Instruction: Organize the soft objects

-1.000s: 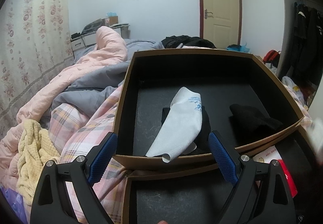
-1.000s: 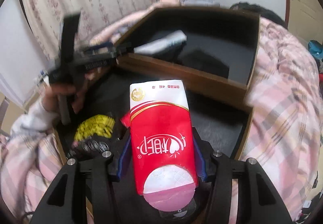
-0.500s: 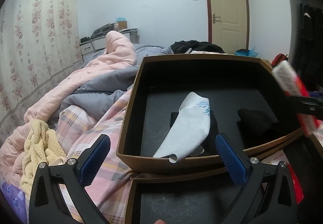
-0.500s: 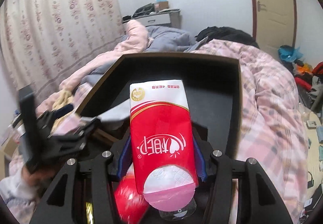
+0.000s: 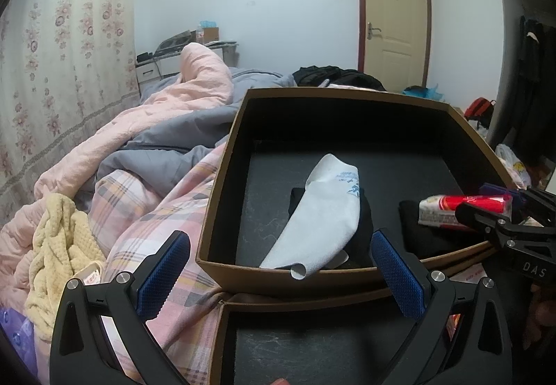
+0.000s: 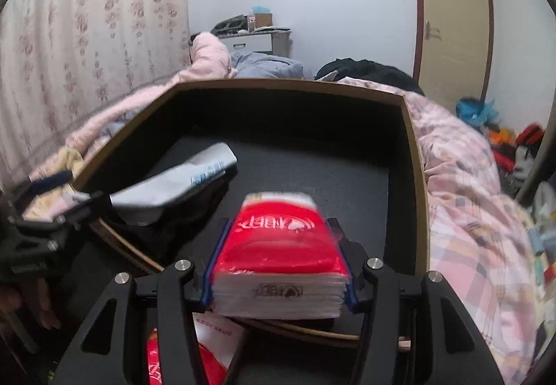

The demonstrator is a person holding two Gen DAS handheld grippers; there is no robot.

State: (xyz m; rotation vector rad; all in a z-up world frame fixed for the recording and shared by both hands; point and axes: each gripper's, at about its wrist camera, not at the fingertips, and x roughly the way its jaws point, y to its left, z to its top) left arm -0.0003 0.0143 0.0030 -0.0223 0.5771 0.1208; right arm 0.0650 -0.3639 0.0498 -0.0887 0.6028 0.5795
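While your right gripper (image 6: 278, 256) has its jaws clamped on both sides of the red tissue pack (image 6: 278, 246), the pack sits over the near edge of the brown box (image 5: 347, 96), above its black floor. From the left wrist view the same pack (image 5: 462, 207) shows edge-on at the box's right side, just above a black cloth (image 5: 427, 232). Your left gripper (image 5: 281, 268) is wide open with nothing between the blue pads (image 5: 163, 272); it hangs just in front of the box's near wall. Inside the box, a white sock (image 5: 323, 218) lies diagonally on a second dark garment (image 5: 361, 228), its cuff draped on the near rim. Box rests on the bed's pink plaid quilt (image 5: 166, 211). Yellow knit towel (image 5: 59, 242) lies bunched on the quilt, left of the box and well apart from it. Another red pack (image 6: 153, 364) is under your right gripper, partly hidden.
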